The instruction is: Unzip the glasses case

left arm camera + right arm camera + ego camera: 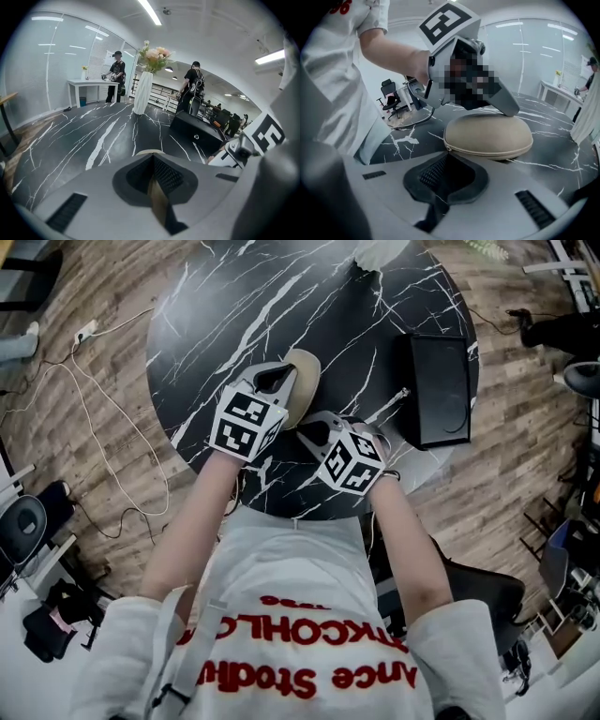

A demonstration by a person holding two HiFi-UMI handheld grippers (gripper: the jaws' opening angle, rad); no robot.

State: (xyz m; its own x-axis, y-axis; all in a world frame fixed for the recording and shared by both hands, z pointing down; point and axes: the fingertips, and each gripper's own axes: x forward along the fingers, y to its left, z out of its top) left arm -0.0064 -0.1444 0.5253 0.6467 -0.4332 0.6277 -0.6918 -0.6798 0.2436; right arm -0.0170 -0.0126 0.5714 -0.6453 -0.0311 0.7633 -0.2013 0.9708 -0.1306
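As left gripper (277,381) and right gripper (314,434) jaws sit shut, empty, the tan glasses case (487,136) lies zipped.

On the head view the left gripper (284,376) covered all but a curved strip of the beige oval hard-shell glasses case (305,382), the top edge cropped the tall white vase (380,251), and in the right gripper view I couldn't resolve the tiny zip pull (446,149).
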